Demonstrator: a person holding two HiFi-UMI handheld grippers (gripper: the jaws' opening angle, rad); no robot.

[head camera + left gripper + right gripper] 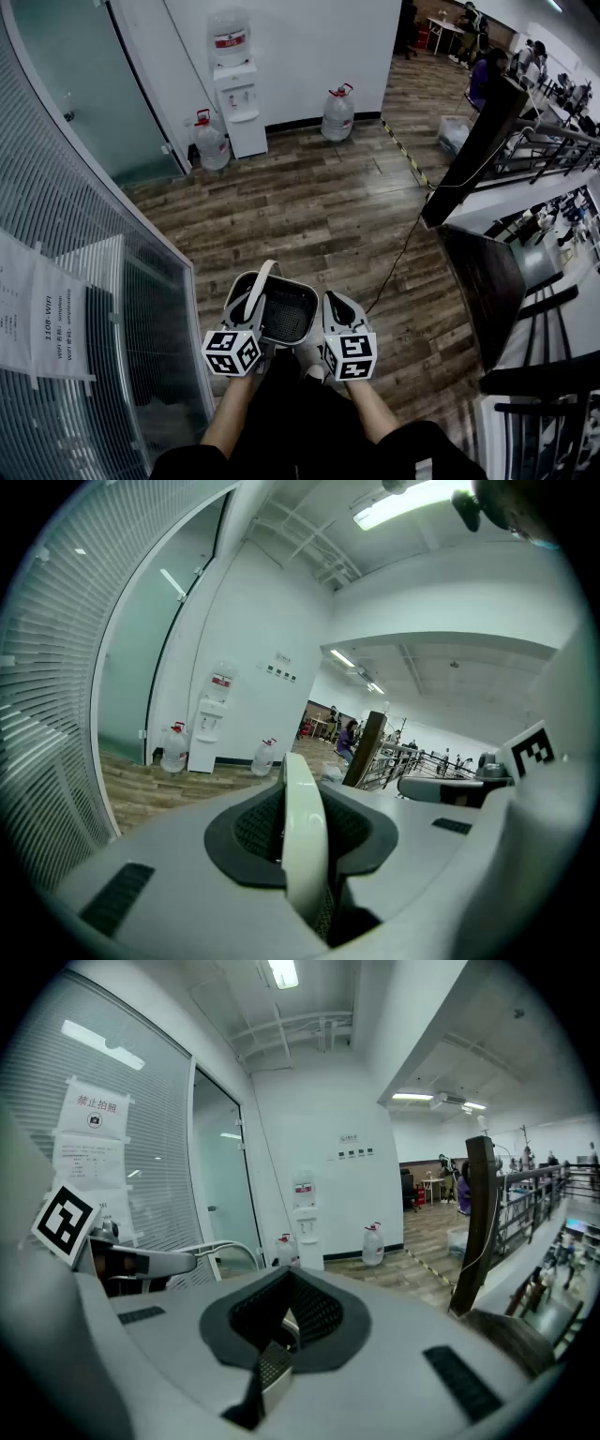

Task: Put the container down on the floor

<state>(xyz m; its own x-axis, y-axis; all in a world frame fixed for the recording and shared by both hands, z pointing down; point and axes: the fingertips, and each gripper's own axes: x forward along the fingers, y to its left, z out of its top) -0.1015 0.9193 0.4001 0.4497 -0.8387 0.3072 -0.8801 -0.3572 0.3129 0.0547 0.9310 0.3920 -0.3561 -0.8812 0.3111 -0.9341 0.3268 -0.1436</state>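
Observation:
The container (286, 317) is a white bin with a dark inside and a white arched handle (263, 283). It hangs between my two grippers above the wooden floor (319, 211), just in front of my knees. My left gripper (247, 311) is shut on the handle (302, 822), which runs as a white band straight into its jaws in the left gripper view. On the other side, my right gripper (329, 317) is shut on the container's near right rim (273, 1369), seen as a thin grey edge between its jaws. The container's underside is hidden.
A glass wall with blinds (84, 234) curves along my left. At the back wall stand a water dispenser (239, 98) and two water jugs (211, 142) (337, 113). A cable (401, 255) crosses the floor to a dark post (472, 155). Railings (553, 150) and a drop lie to the right.

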